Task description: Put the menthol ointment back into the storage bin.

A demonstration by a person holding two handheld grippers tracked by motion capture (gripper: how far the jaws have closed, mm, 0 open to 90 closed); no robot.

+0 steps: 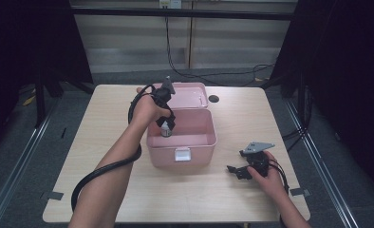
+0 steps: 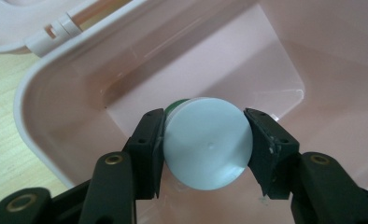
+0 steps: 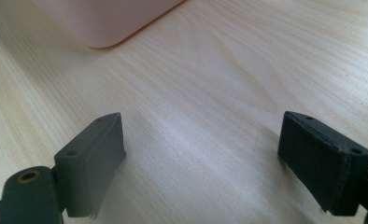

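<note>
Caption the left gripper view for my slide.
Left gripper holds a white-capped bottle inside the open pink box.

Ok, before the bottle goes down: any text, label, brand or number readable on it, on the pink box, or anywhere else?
No readable text in any view.
Bottle, held in the left gripper: plain white cap; any label on its side is too small to read in the high view.
Pink box: no print on its walls, nor on its white latch.
Table: bare wood grain.

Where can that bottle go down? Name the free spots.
Inside the pink box, the floor right of the left claw and its white-capped bottle is bare. Free table left of the box, and between box and right claw. Crowded at the box's left wall.
</note>
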